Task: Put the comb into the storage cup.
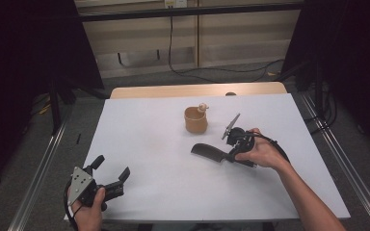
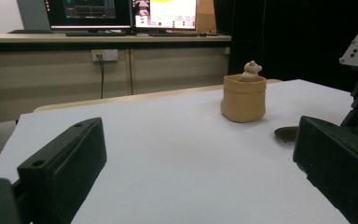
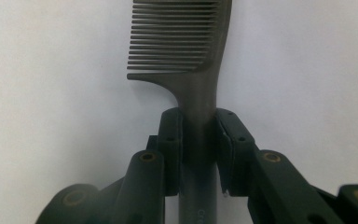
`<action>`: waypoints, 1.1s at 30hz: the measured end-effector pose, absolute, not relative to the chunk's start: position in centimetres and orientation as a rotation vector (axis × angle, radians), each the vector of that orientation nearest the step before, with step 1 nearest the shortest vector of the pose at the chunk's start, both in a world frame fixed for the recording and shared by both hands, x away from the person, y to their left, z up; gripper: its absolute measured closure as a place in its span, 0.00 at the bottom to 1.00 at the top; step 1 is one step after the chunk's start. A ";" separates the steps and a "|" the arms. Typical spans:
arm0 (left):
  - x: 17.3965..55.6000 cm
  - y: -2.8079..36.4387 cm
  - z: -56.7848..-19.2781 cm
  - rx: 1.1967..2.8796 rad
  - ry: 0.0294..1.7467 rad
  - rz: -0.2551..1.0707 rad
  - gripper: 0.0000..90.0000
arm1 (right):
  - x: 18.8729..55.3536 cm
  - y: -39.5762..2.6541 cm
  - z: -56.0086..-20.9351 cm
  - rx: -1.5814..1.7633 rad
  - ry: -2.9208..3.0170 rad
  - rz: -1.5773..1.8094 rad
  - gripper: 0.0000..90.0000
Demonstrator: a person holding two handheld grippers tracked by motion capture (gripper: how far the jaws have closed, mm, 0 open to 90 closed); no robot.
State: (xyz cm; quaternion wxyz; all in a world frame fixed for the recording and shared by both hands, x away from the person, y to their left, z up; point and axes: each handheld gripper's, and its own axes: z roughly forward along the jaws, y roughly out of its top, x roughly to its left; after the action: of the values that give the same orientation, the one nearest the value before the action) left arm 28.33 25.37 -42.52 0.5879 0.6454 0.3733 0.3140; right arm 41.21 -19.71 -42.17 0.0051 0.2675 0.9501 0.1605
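Observation:
A dark comb (image 1: 206,152) lies low over the white table, right of centre, its teeth end pointing left. My right gripper (image 1: 229,156) is shut on its handle. In the right gripper view both pads press the handle of the comb (image 3: 186,46) from either side, right gripper (image 3: 199,135). A tan pot (image 1: 195,120) with a small bear figure (image 1: 202,107) in it stands behind the comb. My left gripper (image 1: 112,167) rests at the front left, open and holding nothing. Its view looks between wide jaws, left gripper (image 2: 196,158), toward the pot (image 2: 244,99), the bear (image 2: 251,70) and the comb's tip (image 2: 286,134).
The white table top (image 1: 144,139) has a wooden strip (image 1: 173,91) along its far edge. Metal rails (image 1: 43,163) run along both sides on the floor, and cables (image 1: 221,71) lie behind. Monitors (image 2: 121,11) sit on a counter beyond the table.

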 end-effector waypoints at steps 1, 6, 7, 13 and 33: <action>28.3 25.4 -42.5 1.502 0.870 0.731 0.03 | 41.2 -19.8 -42.1 0.842 2.971 0.510 0.81; 28.3 25.4 -42.5 1.499 0.872 0.730 0.03 | 41.0 -20.1 -41.6 0.857 2.969 0.564 0.81; 28.3 25.4 -42.5 1.499 0.871 0.730 0.03 | 40.9 -20.1 -41.5 0.859 2.963 0.575 0.81; 28.3 25.4 -42.5 1.501 0.870 0.730 0.03 | 40.4 -20.5 -41.0 0.873 2.933 0.646 0.81; 28.4 25.4 -42.6 1.504 0.873 0.733 0.03 | 39.0 -22.1 -40.5 1.007 2.712 0.882 0.81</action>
State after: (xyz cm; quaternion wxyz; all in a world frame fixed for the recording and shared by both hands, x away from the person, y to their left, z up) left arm 28.36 25.37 -42.58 0.5869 0.6452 0.3747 0.3145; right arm 39.03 -22.09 -40.49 0.0585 0.3324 0.8951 0.2912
